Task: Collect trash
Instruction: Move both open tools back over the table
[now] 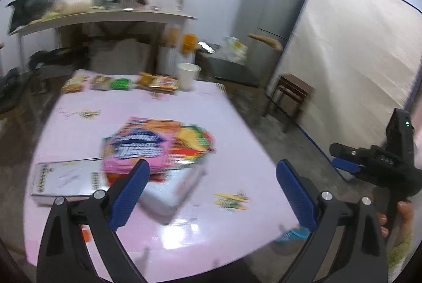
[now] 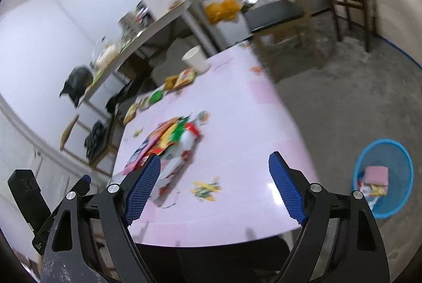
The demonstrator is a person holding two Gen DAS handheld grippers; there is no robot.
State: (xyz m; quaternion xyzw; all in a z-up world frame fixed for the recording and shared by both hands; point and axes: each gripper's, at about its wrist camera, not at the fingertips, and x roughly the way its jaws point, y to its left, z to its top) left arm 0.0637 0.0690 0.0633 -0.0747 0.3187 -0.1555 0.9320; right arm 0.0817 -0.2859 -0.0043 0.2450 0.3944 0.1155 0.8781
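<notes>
A pile of colourful snack wrappers (image 1: 158, 143) lies on a pink table (image 1: 237, 130), on top of a white packet (image 1: 168, 190) and next to a flat silver box (image 1: 66, 180). My left gripper (image 1: 213, 193) is open and empty, above the table's near part, just this side of the pile. My right gripper (image 2: 215, 188) is open and empty over the table's near edge; the same pile (image 2: 168, 140) lies ahead of its left finger. A blue trash basket (image 2: 382, 177) with some wrappers inside stands on the floor to the right of the table.
A row of small snack packets (image 1: 118, 82) and a white paper cup (image 1: 187, 74) stand at the table's far edge. Behind are a cluttered desk (image 1: 105, 16), a grey fridge (image 1: 269, 14), a wooden stool (image 1: 290, 96) and a leaning mattress (image 1: 356, 59).
</notes>
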